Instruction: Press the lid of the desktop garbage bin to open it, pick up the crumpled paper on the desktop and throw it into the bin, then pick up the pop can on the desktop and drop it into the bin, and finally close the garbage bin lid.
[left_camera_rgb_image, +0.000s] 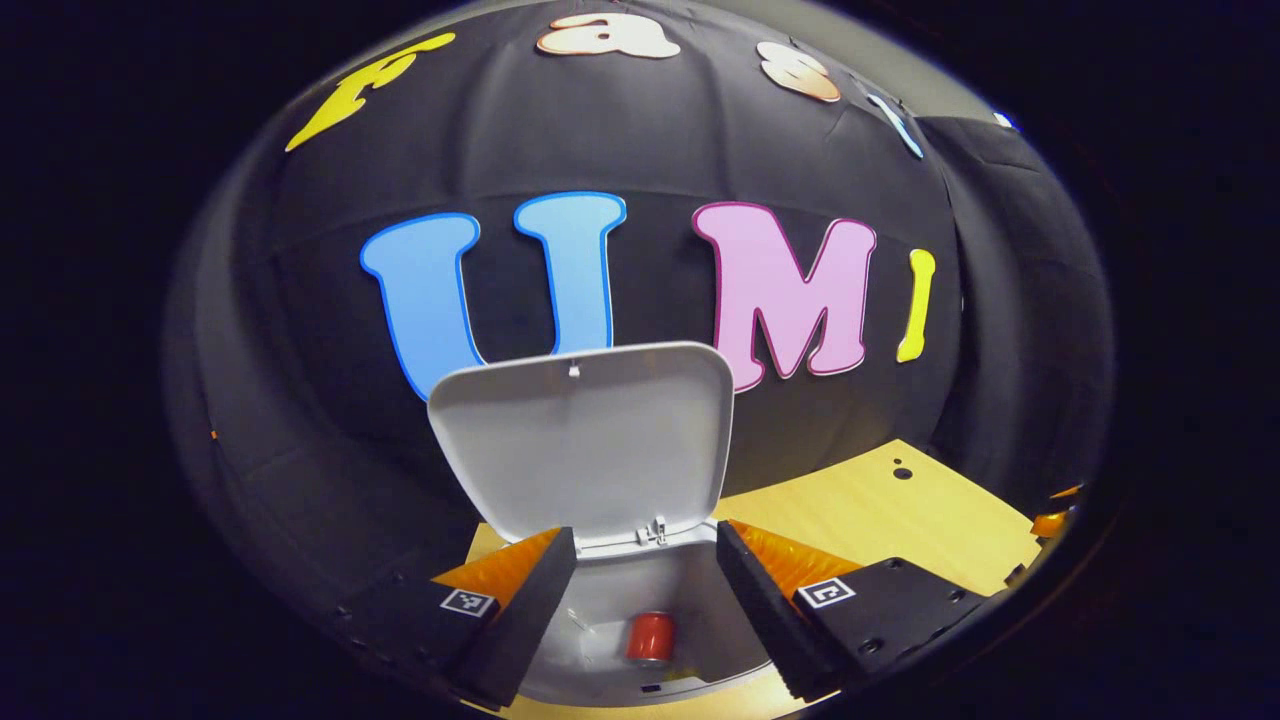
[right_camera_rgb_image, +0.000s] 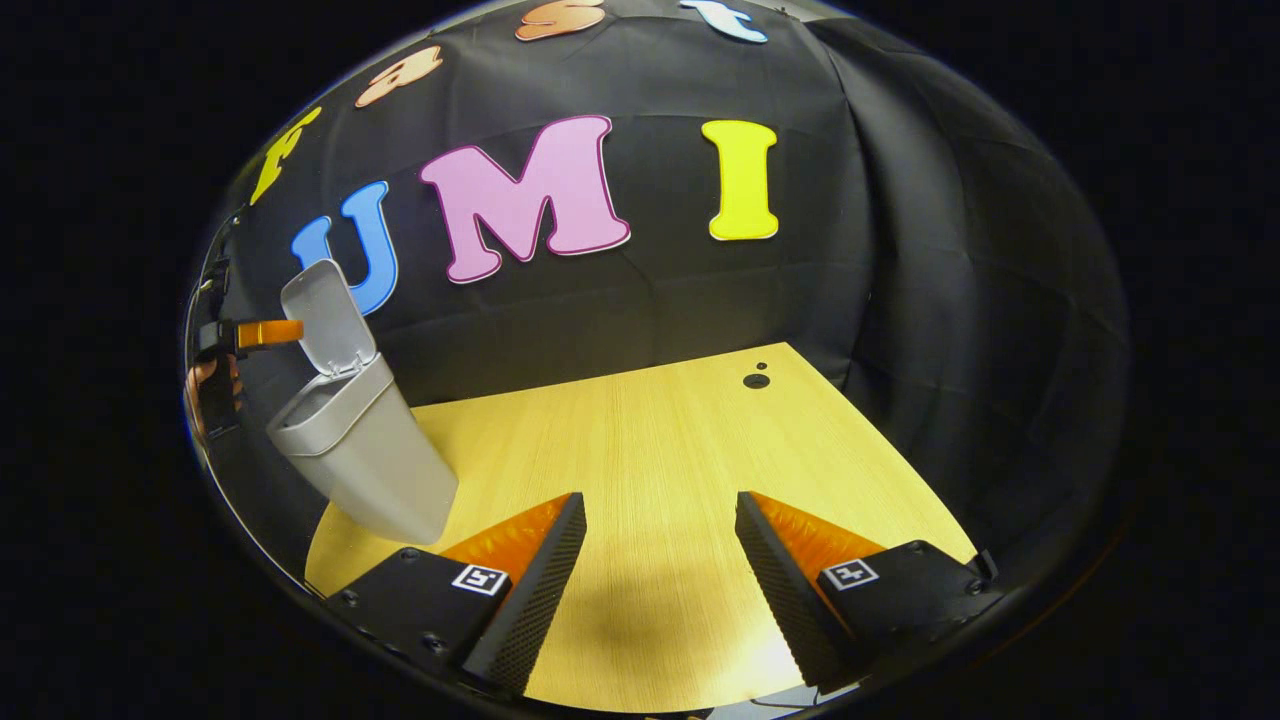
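Bin (left_camera_rgb_image: 640, 640) at the lower centre of the left gripper view, seen from above through the gap between the left gripper's (left_camera_rgb_image: 645, 605) fingers, which stand wide apart with nothing between them; the lid (left_camera_rgb_image: 585, 445) is raised upright behind the opening, its pale underside facing the camera, hinged at the bin's far rim. Can (left_camera_rgb_image: 650, 638), red, lies at the bottom of the bin, just right of the opening's centre; a pale patch to its left on the bin floor is too blurred to identify. Table (left_camera_rgb_image: 890, 515), light wood, shows to the right of the bin, with small dark holes near its far corner. In the right gripper view the bin (right_camera_rgb_image: 365, 455) appears at centre left, standing on the table (right_camera_rgb_image: 660, 440) near its left edge, lid (right_camera_rgb_image: 328, 318) open and tilted back; the left gripper (right_camera_rgb_image: 262, 333) shows just left of the lid, close to the frame's left edge, with a hand (right_camera_rgb_image: 205, 385) below it. Right gripper (right_camera_rgb_image: 655, 590) at the bottom centre, its fingers apart over bare tabletop, well away from the bin
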